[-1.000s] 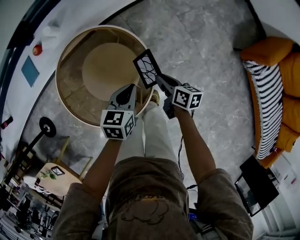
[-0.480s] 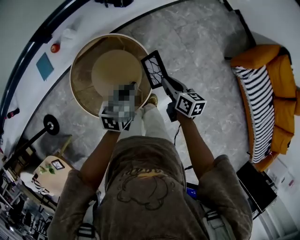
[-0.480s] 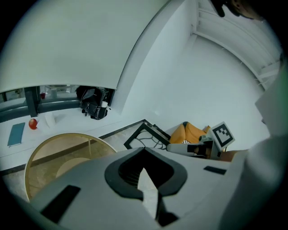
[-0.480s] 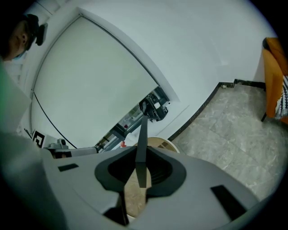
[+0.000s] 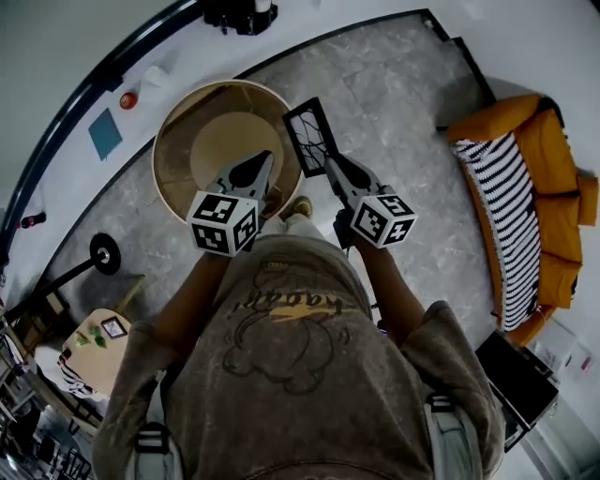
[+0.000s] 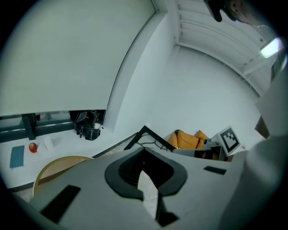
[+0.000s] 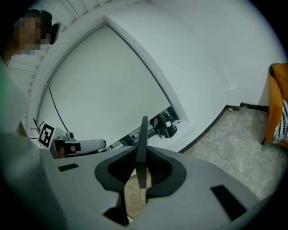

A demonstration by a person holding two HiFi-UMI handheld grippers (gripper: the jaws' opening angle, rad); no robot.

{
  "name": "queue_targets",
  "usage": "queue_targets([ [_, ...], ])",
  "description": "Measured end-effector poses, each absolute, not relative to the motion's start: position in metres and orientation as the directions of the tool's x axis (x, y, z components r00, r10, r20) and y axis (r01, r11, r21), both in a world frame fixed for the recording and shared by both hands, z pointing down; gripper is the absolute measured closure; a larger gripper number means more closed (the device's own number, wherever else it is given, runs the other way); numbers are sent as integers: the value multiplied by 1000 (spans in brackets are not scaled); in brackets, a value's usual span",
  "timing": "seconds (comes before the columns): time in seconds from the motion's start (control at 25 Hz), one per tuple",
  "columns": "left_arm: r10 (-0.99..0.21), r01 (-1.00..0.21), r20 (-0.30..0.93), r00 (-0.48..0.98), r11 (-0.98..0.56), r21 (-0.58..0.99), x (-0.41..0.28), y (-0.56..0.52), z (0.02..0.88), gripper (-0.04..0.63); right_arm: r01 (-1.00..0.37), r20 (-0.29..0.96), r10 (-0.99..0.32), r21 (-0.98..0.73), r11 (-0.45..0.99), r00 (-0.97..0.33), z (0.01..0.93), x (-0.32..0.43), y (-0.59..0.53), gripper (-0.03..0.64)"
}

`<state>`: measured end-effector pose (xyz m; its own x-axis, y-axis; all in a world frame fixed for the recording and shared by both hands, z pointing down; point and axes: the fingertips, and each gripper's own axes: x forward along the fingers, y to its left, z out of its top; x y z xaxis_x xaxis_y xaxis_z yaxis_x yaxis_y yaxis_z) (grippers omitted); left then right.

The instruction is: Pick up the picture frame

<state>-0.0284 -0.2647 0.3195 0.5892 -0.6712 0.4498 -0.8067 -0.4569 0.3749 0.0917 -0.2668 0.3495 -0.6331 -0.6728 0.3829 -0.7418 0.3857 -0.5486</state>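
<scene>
The picture frame (image 5: 309, 138) is black-edged, with a branching line pattern on white. It hangs in the air above the grey stone floor, and my right gripper (image 5: 330, 169) is shut on its lower edge. In the right gripper view the frame (image 7: 142, 143) stands edge-on between the pads. My left gripper (image 5: 265, 163) hovers over the round wooden table (image 5: 178, 122), just left of the frame; its jaws are together and hold nothing. From the left gripper view, the frame's black corner (image 6: 146, 133) shows just beyond the jaws.
An orange sofa with a striped cushion (image 5: 530, 187) stands at the right. By the far wall are a black device (image 5: 239, 14), a red object (image 5: 127, 99) and a blue card (image 5: 105, 134). A black disc-footed stand (image 5: 103, 253) and a small side table (image 5: 98, 337) lie at the left.
Both grippers have risen, the right one carrying the frame up with it. The round table and floor now look smaller and farther below.
</scene>
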Motion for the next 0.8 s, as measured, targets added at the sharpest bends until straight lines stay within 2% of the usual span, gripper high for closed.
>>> queue_targets([
  [0.36, -707, -802, 380, 596, -537, 259, -33, -257, 272, 577, -753, 335, -694, -461, 469, -637, 299, 89, -249, 532],
  [0.8, -758, -837, 355, 547, -504, 214, -45, -251, 261, 577, -753, 309, -705, -441, 489, -639, 282, 87, -242, 532],
])
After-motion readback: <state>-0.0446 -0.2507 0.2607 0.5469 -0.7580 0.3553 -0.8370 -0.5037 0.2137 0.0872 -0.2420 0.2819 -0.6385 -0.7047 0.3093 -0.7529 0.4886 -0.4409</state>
